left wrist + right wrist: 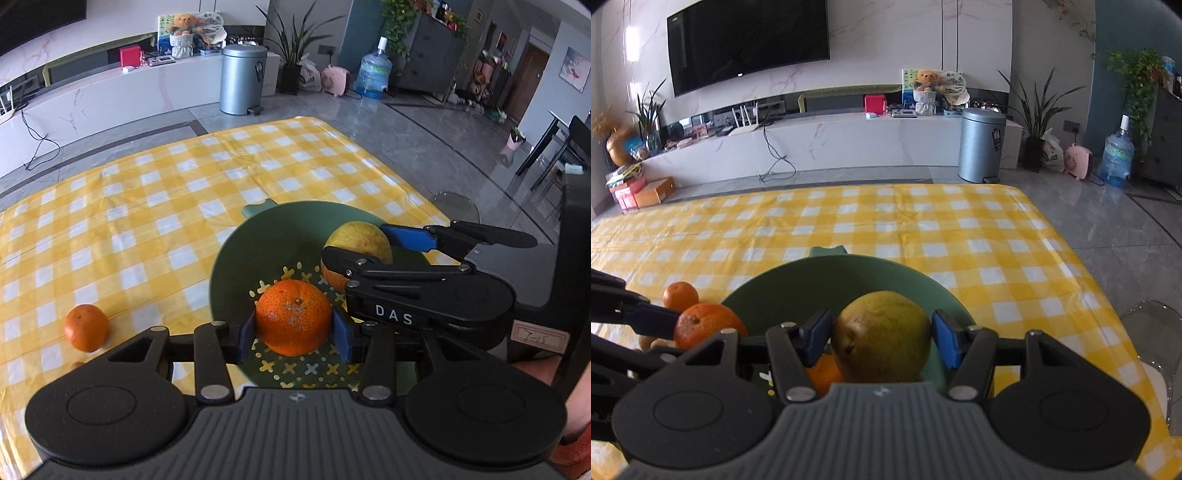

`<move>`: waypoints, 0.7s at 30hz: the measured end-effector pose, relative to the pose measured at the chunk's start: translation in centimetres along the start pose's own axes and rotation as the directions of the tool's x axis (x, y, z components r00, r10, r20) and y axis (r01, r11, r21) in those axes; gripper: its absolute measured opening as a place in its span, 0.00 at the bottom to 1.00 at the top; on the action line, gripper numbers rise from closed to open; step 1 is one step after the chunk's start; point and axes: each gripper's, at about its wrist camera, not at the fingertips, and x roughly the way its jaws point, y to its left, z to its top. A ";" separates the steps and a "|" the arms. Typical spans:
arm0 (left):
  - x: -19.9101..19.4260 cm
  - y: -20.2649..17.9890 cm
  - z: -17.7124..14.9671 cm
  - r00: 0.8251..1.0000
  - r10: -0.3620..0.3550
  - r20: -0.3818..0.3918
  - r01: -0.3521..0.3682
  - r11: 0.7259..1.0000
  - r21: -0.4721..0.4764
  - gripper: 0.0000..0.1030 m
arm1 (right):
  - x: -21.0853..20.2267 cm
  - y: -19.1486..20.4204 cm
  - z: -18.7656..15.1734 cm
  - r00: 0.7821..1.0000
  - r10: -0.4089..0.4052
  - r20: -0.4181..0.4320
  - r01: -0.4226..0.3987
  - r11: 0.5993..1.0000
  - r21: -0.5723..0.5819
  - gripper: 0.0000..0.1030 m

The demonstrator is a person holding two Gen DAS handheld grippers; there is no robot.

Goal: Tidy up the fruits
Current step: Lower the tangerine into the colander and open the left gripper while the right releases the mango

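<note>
Left wrist view. The left tool (294,325) grasps an orange (293,317), its blue pads (246,334) pressed on both flanks, held over the perforated floor of the green bowl (236,258). At 2 o'clock from the orange, the right tool (373,247) enters from the frame's right edge and grasps a yellow-green pear (356,236) against the bowl's inner wall. A second orange (86,327) lies on the tabletop (147,206) at 9 o'clock from the bowl, well apart from it. The checked cloth is open from 9 to 12 o'clock beyond the bowl; the tabletop's right edge runs close past the bowl at 2 o'clock, with floor and a dark chair (576,258) beyond it.

Right wrist view. The right tool (882,338) holds the pear (882,336) between its blue pads (943,338), above the bowl (798,284). At 9 o'clock the left tool's finger (653,317) rests against the grasped orange (705,325); the loose orange (680,295) sits just behind it on the tabletop (923,221). Another orange (823,373) shows partly beneath the pear. Bare cloth extends from 10 to 3 o'clock to the tabletop's far edge and right edge.
</note>
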 end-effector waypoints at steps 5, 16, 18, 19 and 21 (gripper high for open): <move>0.9 0.0 0.4 1.000 0.003 -0.017 -0.003 1.000 0.004 0.47 | 0.9 -0.7 0.0 1.000 0.019 0.003 -0.019 0.999 0.033 0.55; 1.4 1.8 0.8 1.000 -0.014 -0.025 0.013 0.998 -0.056 0.47 | 2.9 -0.9 0.1 0.993 0.113 -0.029 -0.109 0.989 0.096 0.55; 1.6 1.8 0.8 0.999 -0.010 -0.030 0.009 0.998 -0.056 0.47 | 2.9 -1.0 0.1 0.993 0.114 -0.027 -0.111 0.989 0.101 0.56; 1.6 1.8 0.8 0.999 -0.009 -0.033 0.007 0.999 -0.053 0.47 | 2.9 -1.1 0.1 0.992 0.120 -0.027 -0.116 0.987 0.108 0.56; 1.7 1.7 0.8 0.999 -0.009 -0.034 0.007 0.999 -0.053 0.47 | 2.8 -1.2 0.0 0.992 0.127 -0.026 -0.123 0.985 0.121 0.56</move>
